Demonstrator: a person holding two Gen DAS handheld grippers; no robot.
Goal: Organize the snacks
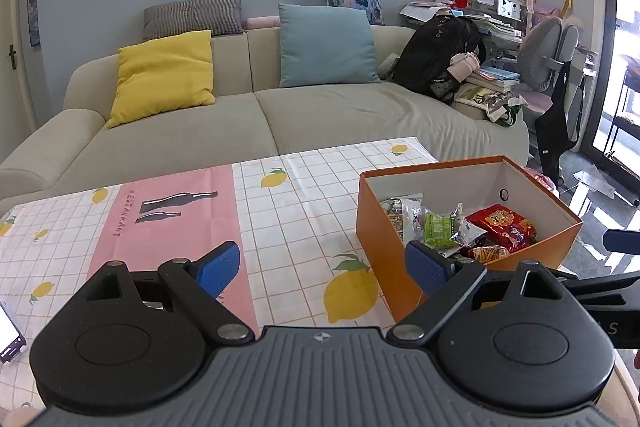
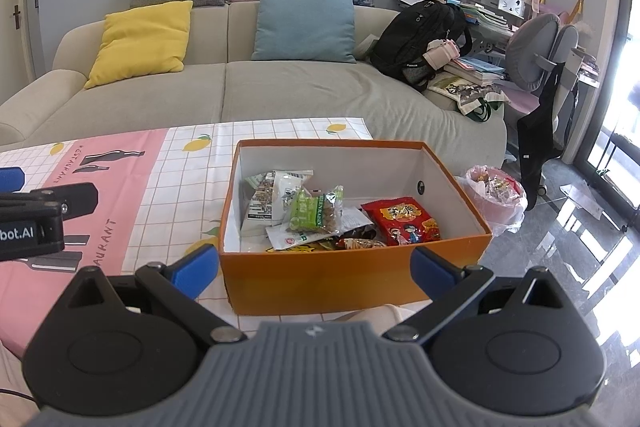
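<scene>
An orange box (image 2: pixel 320 277) stands on the table near its right edge and holds several snack packets: a red one (image 2: pixel 404 221), a green one (image 2: pixel 316 213) and a white one (image 2: pixel 276 195). The box also shows in the left wrist view (image 1: pixel 380 239). My right gripper (image 2: pixel 314 273) is open and empty, just in front of the box's near wall. My left gripper (image 1: pixel 324 267) is open and empty, above the cloth to the left of the box.
A checked cloth with lemons and a pink panel (image 1: pixel 176 223) covers the table. A phone (image 1: pixel 10 337) lies at the left edge. A beige sofa (image 2: pixel 240 91) with cushions stands behind. A pink bin with a bag (image 2: pixel 494 197) sits on the floor, right of the box.
</scene>
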